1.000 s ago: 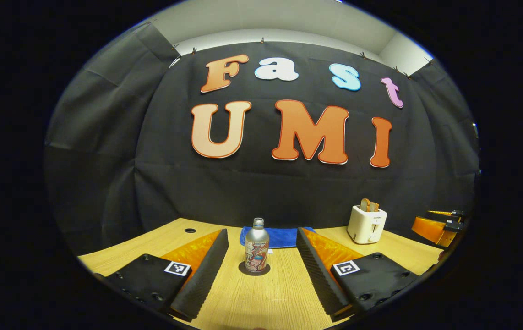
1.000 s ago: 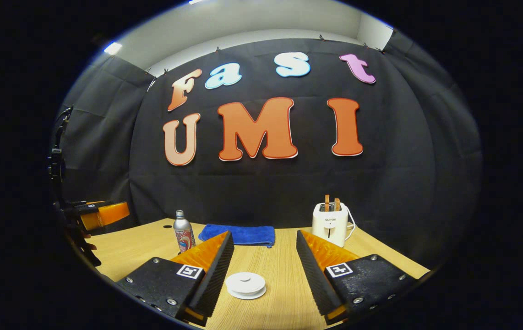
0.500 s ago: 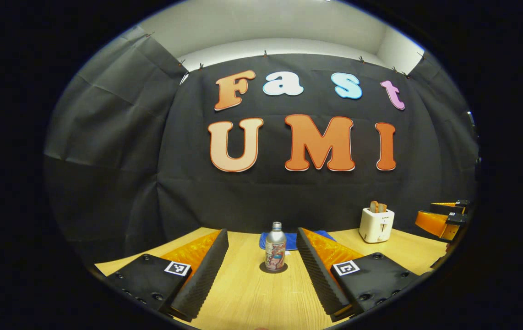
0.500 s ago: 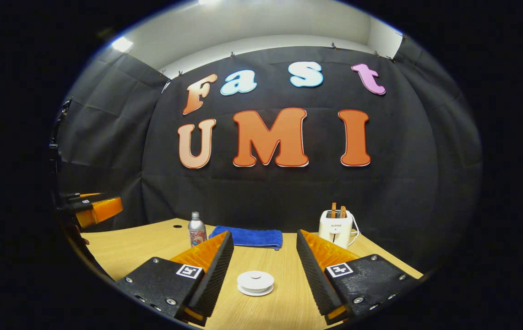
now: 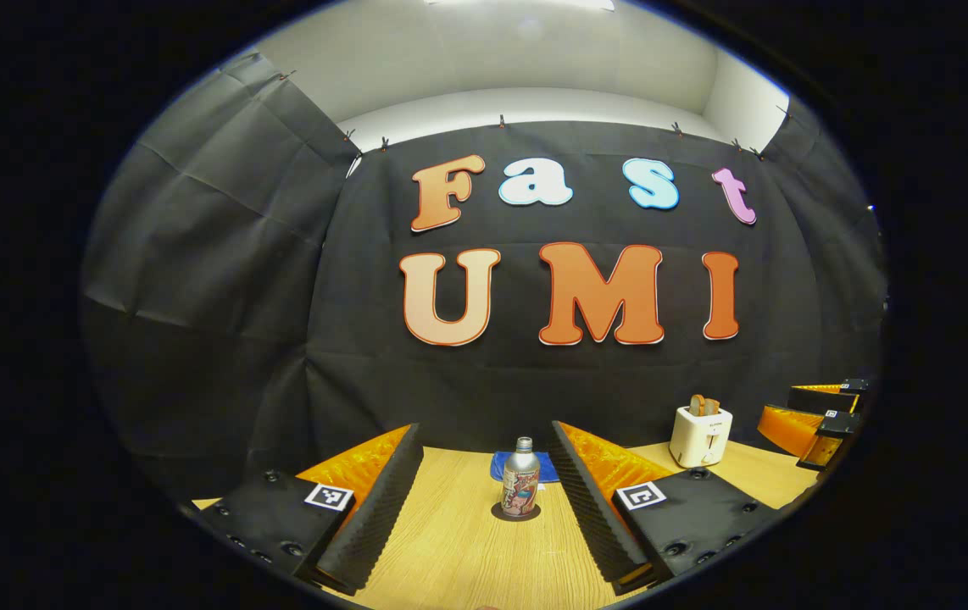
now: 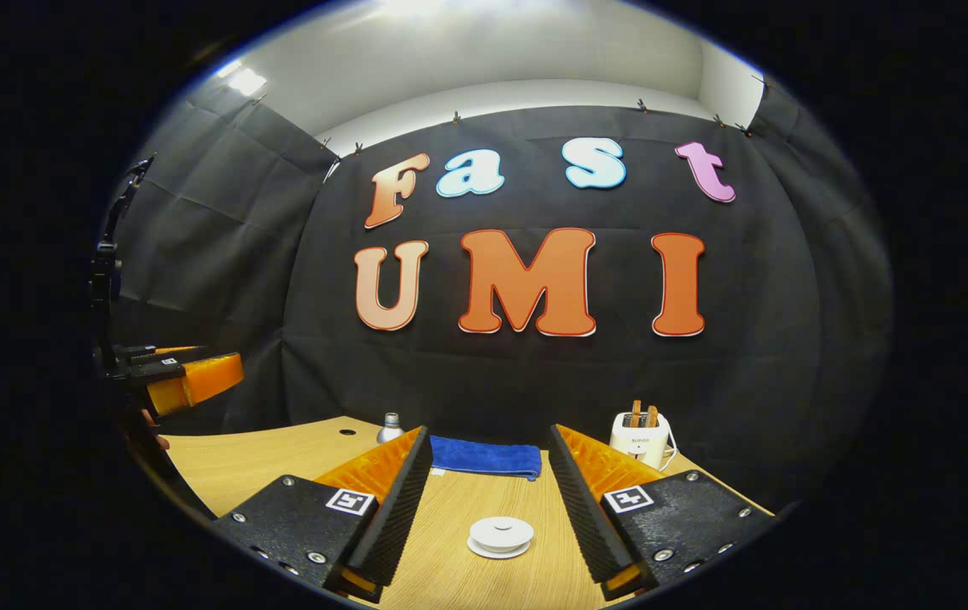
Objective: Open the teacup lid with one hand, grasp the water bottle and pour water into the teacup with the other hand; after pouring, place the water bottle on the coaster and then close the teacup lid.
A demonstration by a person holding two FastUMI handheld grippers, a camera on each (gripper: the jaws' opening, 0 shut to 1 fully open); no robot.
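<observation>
The wooden table (image 5: 450, 551) carries everything I need, so I start there. Toward its far edge lies a blue towel (image 6: 484, 457), and near the far right corner stands a white toaster (image 6: 639, 437) with bread in its slots; I take both for clutter to steer around. The water bottle (image 5: 521, 487) stands upright on a dark round coaster (image 5: 515, 512), short of the towel and well in from the edges, so I judge that step done. The teacup lid (image 6: 499, 536) sits on what I take to be the teacup, though I cannot make out the cup body beneath it.

My left gripper (image 5: 486, 500) is held wide apart, empty, with the bottle framed between its fingers but farther off and clear of them. My right gripper (image 6: 491, 508) is likewise spread and empty, the lid ahead between its fingers and untouched. To me, both look held clear of the things they handled.
</observation>
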